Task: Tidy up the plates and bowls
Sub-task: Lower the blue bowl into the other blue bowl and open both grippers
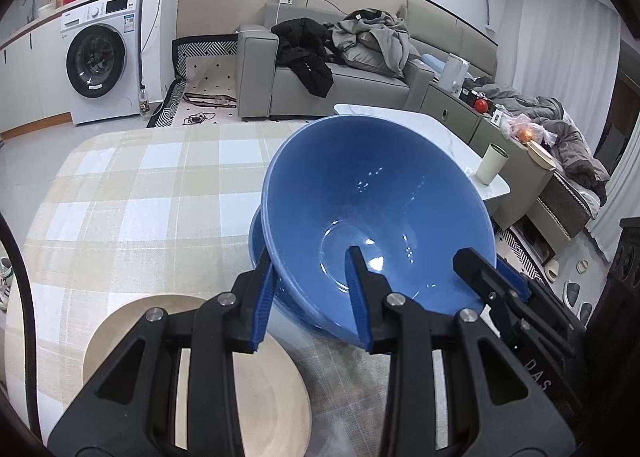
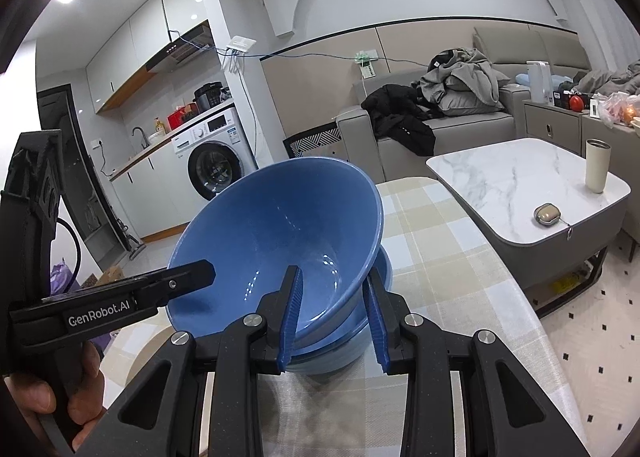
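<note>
A large blue bowl (image 1: 372,197) hangs tilted above the checked tablecloth (image 1: 140,185). Two sides of its rim are gripped. My left gripper (image 1: 310,257) is shut on the near-left wall, one pad outside and one inside. My right gripper (image 2: 333,273) is shut on the bowl (image 2: 280,225) at its near-right wall; the left wrist view shows it (image 1: 484,259) at the rim. Directly beneath sits a second blue bowl (image 2: 352,341), mostly hidden. A beige plate (image 1: 260,397) lies under my left gripper at the near edge.
A marble coffee table (image 2: 500,177) with a cream cup (image 2: 597,165) and a small case (image 2: 546,213) stands right of the table. A grey sofa (image 1: 360,85) with clothes and a washing machine (image 1: 100,57) are beyond. A hand (image 2: 40,397) holds the left gripper.
</note>
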Available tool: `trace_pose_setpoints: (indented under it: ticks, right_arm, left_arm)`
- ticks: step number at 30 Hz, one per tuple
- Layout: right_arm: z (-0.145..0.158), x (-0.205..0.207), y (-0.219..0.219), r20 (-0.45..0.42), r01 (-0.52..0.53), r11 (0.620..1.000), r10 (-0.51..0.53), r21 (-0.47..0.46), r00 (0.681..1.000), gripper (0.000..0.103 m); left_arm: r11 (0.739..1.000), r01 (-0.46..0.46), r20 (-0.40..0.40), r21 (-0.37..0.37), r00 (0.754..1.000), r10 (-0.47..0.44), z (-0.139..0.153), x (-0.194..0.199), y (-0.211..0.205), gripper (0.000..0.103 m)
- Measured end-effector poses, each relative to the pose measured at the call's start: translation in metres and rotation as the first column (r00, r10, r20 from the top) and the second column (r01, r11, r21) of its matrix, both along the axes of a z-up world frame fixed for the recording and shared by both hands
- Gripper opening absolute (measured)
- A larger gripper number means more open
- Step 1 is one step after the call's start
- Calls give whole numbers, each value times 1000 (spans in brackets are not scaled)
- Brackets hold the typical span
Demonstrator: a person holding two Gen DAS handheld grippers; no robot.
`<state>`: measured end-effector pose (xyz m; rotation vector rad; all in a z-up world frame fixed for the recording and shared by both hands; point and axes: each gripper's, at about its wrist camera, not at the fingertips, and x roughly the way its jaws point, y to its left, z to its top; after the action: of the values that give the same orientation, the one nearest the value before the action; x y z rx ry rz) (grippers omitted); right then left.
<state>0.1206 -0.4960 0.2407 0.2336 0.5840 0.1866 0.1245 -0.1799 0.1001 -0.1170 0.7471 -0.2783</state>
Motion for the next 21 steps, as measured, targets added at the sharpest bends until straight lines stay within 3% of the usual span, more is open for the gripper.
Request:
trace_pose_setpoints:
  ticks: [14,21]
  right_arm:
    - [-6,6,4,-31,-9,1000,8,-18,999,32]
    - [-10,10,5,-46,-15,1000,14,-25,999,38]
  left_arm:
    - [1000,-9,-44,-6,999,9,-28,24,3,31]
    - [1000,-10,-78,-5,997,9,-42,36,4,31]
